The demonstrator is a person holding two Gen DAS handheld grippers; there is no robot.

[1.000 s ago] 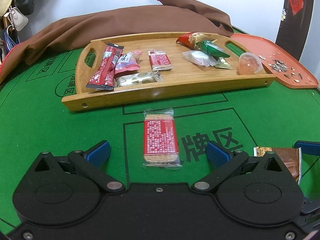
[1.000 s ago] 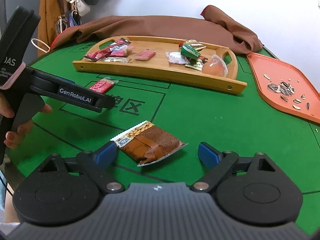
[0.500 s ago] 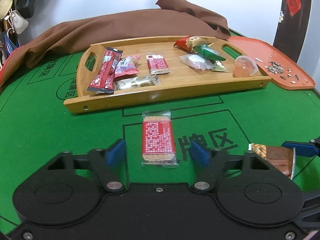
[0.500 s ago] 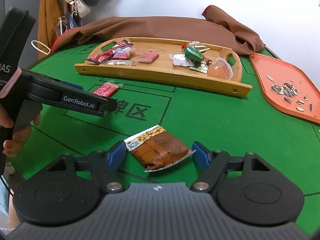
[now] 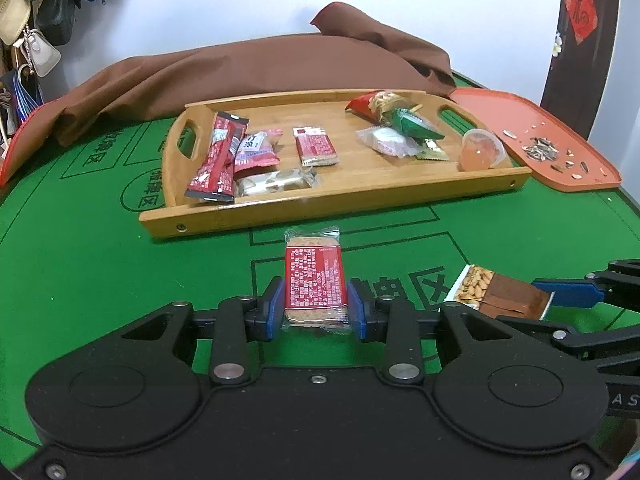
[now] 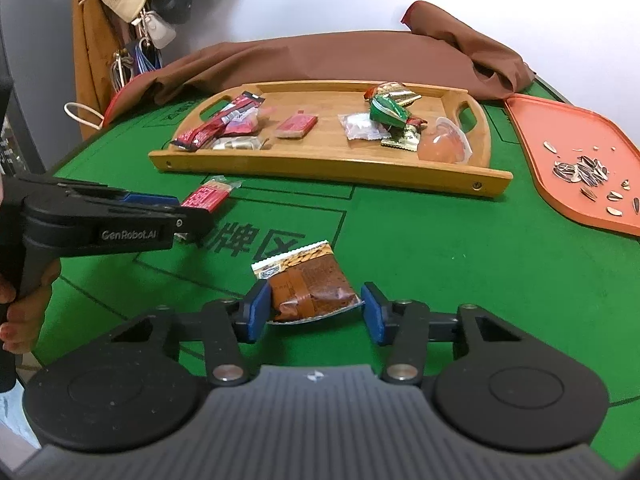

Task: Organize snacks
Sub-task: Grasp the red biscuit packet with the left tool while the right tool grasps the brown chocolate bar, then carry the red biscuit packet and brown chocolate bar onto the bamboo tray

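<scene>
My left gripper is shut on a red-labelled snack bar that lies on the green table in front of the wooden tray. My right gripper is closing around a brown almond snack packet; the left pad touches it, and the right pad stands slightly off the wrapper edge. The tray holds several wrapped snacks and a jelly cup. The red bar and left gripper also show in the right wrist view.
An orange tray with sunflower seeds lies at the right. A brown cloth is heaped behind the wooden tray. Bags and hats hang at the far left.
Both grippers have closed from wide open. The left pads now press the red bar's sides. The right pads have narrowed onto the brown packet.
</scene>
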